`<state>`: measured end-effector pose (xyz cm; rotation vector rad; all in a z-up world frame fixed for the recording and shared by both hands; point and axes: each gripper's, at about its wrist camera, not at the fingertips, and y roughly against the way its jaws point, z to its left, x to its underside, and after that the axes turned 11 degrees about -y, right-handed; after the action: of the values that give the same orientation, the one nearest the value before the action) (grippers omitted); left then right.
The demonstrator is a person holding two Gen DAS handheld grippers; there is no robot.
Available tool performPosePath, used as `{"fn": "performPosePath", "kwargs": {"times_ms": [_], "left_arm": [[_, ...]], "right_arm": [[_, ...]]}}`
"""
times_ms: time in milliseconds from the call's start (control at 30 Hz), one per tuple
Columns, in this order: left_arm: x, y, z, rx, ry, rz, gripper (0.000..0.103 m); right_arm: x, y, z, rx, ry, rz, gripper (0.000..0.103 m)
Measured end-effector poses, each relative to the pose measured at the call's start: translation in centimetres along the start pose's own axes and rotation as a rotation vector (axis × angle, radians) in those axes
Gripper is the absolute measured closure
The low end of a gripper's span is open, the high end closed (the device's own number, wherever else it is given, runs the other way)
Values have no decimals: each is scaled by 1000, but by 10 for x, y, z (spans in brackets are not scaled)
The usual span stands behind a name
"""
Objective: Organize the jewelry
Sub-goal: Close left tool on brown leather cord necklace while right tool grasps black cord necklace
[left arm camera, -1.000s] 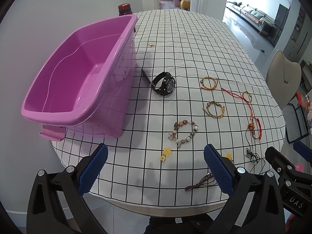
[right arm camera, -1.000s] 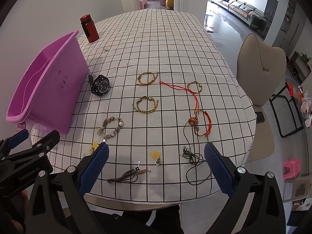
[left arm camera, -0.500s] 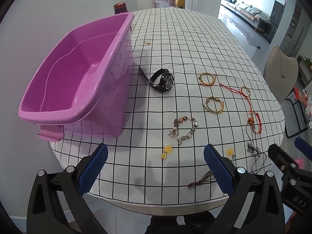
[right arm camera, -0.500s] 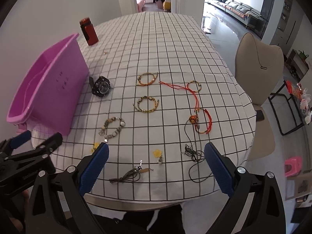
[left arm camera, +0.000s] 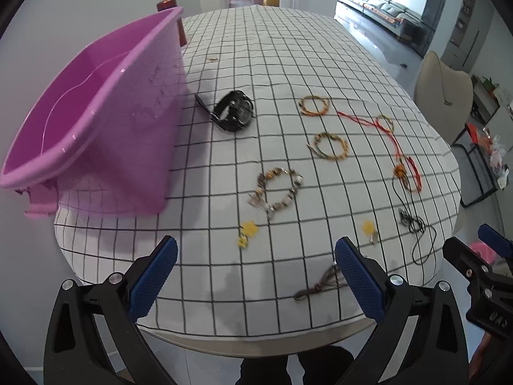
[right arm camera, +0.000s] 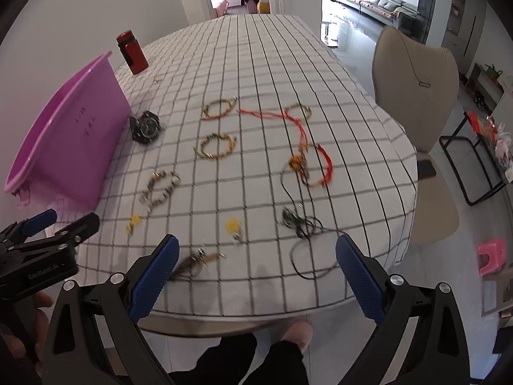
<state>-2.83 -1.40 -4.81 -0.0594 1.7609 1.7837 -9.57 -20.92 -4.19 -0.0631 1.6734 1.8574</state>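
The left gripper (left arm camera: 255,276) is held spread wide with nothing between its 2 blue pads, above the near edge of the table (left arm camera: 288,64); the right gripper (right arm camera: 255,276) is likewise parted and empty, beside it. A brown cord piece (right arm camera: 195,261) is seen just beyond the right gripper's left pad. Farther out, 2 yellow charms (left arm camera: 248,232) (left arm camera: 368,229) and a tangled black cord necklace (right arm camera: 301,224) are laid on the checked cloth. A chunky beaded bracelet (left arm camera: 279,191) lies mid-table, with 2 thin gold-brown bracelets (left arm camera: 330,146) (left arm camera: 315,105) behind it and a red string piece (right arm camera: 307,154) to the right. A black watch (left arm camera: 234,115) is set just beside the pink bin (left arm camera: 80,122), which stands empty at the left. A red bottle (right arm camera: 132,52) stands behind the bin.
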Motion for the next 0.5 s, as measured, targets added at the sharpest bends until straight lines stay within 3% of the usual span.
{"fn": "performPosePath", "kwargs": {"times_ms": [500], "left_arm": [[58, -41, -58, -88, 111, -5, 6]], "right_arm": [[18, -54, -69, -121, 127, -32, 10]]}}
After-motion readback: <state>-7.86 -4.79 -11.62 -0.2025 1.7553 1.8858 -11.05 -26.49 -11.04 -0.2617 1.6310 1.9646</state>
